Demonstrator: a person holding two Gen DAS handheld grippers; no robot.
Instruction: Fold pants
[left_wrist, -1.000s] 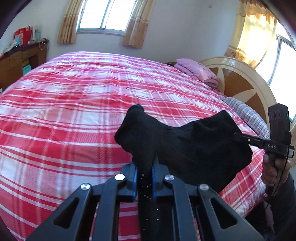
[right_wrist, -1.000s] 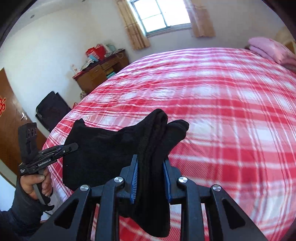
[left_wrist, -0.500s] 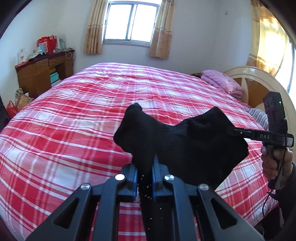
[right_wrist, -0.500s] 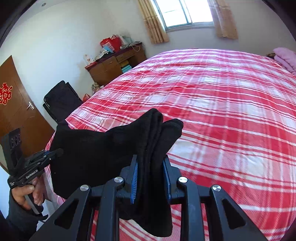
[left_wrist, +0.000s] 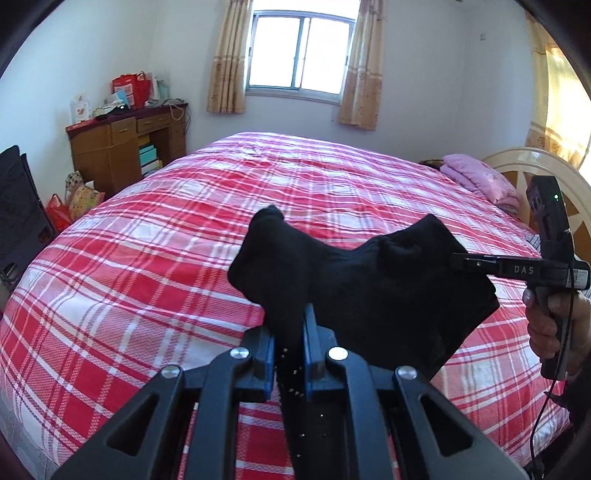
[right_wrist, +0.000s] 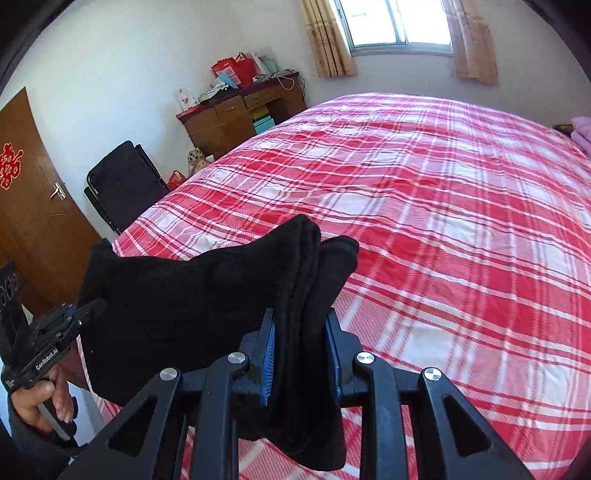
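Note:
The black pants (left_wrist: 369, 280) hang folded in the air over the near edge of the bed, stretched between both grippers. My left gripper (left_wrist: 290, 332) is shut on one upper corner of the fabric. My right gripper (right_wrist: 300, 336) is shut on the other corner, a thick bunch of layers (right_wrist: 310, 258). In the left wrist view the right gripper (left_wrist: 465, 263) enters from the right. In the right wrist view the left gripper (right_wrist: 94, 305) enters from the lower left. The lower part of the pants is hidden behind the grippers.
The bed with a red and white plaid cover (left_wrist: 184, 258) fills the middle. A pink folded blanket (left_wrist: 480, 177) lies by the headboard (left_wrist: 546, 173). A wooden desk (right_wrist: 236, 118), a black chair (right_wrist: 122, 184) and a brown door (right_wrist: 33, 206) stand at the left.
Both grippers have risen and tilted up with the pants still held. More of the room, window and desk shows now. The grips have not changed.

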